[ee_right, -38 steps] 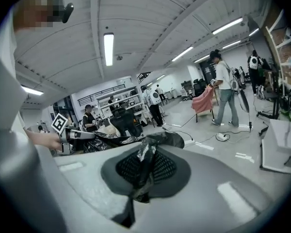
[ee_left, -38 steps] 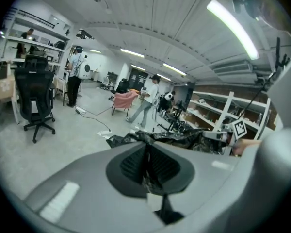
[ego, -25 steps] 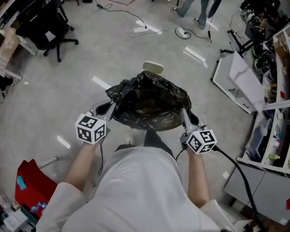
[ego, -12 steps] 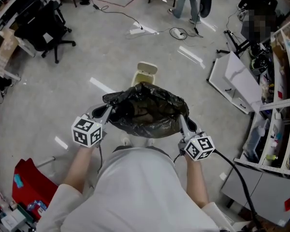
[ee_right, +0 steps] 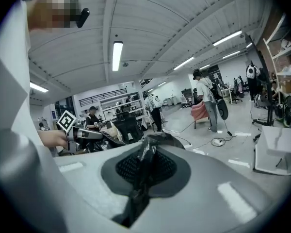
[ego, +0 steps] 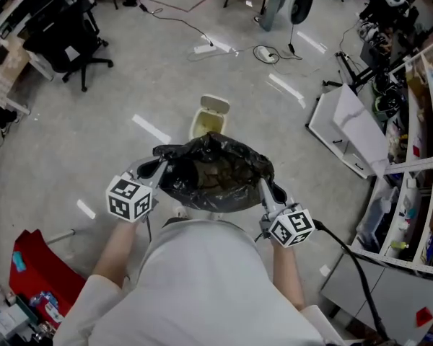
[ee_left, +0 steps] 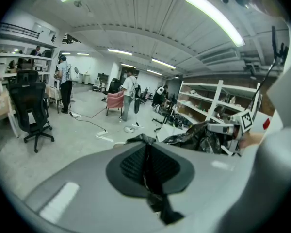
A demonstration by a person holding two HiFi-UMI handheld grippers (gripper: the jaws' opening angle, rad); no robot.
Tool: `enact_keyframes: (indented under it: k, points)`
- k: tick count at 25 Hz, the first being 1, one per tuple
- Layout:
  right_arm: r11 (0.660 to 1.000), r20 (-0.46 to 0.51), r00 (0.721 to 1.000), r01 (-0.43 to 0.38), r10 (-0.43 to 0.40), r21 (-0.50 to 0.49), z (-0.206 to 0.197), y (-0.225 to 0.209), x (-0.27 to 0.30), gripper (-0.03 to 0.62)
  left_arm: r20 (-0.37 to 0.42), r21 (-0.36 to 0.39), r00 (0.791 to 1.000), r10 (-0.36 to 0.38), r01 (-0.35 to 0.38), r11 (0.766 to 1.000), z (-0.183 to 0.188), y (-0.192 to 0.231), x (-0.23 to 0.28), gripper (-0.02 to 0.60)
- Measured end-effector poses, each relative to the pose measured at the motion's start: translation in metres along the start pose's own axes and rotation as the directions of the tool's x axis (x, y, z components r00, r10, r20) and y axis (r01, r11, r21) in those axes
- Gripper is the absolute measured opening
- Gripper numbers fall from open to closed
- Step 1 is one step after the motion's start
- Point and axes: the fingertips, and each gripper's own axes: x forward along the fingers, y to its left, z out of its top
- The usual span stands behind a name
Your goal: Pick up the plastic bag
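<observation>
A black plastic bag (ego: 213, 174) hangs in the air in front of the person, its mouth stretched wide between both grippers. My left gripper (ego: 161, 166) is shut on the bag's left rim; black film (ee_left: 148, 161) is pinched between its pads. My right gripper (ego: 263, 187) is shut on the right rim, with a strip of the film (ee_right: 141, 171) squeezed in its jaws. Each gripper view shows the other gripper holding the far side of the bag (ee_left: 201, 137). Something brownish lies inside the bag.
A small beige bin (ego: 210, 119) with its lid up stands on the floor just beyond the bag. Cables (ego: 267, 52) cross the floor further off. An office chair (ego: 65, 34) is at the far left, shelving (ego: 418, 157) at the right, a red object (ego: 32, 272) at the lower left.
The bag and both grippers have drawn back toward the person, uncovering the beige bin below. The bag stays held on both sides.
</observation>
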Motion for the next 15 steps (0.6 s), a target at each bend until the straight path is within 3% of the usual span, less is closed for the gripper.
enact_keyframes:
  k: [15]
  points:
    - [1.0,0.012,1.0,-0.014,0.014,-0.003,0.006,-0.015,-0.003,0.002,0.002,-0.002,1.0,0.022,-0.022,1.0,0.004,-0.006,0.001,0.006]
